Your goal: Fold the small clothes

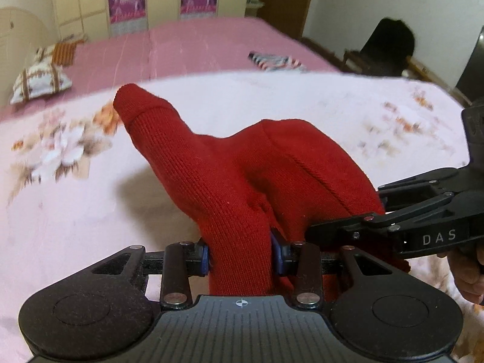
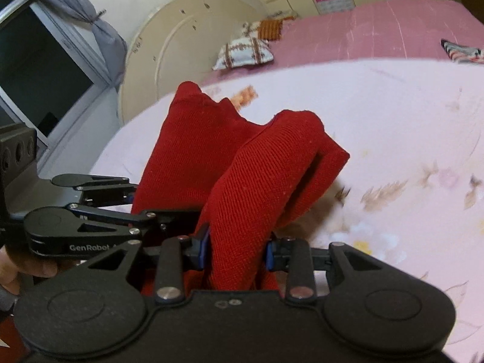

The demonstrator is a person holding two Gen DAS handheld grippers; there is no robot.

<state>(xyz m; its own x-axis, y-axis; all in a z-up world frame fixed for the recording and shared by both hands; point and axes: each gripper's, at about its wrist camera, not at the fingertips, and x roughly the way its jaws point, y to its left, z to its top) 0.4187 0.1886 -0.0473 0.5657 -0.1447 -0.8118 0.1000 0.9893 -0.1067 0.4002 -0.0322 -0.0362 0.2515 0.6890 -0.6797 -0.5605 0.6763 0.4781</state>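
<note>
gripping red knit garment [image 1: 239, 181], both tools [image 1: 242, 255] [image 2: 236, 249] clamped, lifted off blanket [image 1: 272, 103].

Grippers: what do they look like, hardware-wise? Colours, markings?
Both are matte black linkage frames with silver pivot pins, round hubs and blue finger pads. The left gripper has a ribbed base with a crosshair mark and "GenRobot" lettering; the right gripper reads "DAS". No cables visible.

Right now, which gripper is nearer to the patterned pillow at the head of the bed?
Left, slightly. The left gripper holds the red garment on the pillow's side; the right gripper grips the same garment just beyond it. Both are far from the pillow.
</note>
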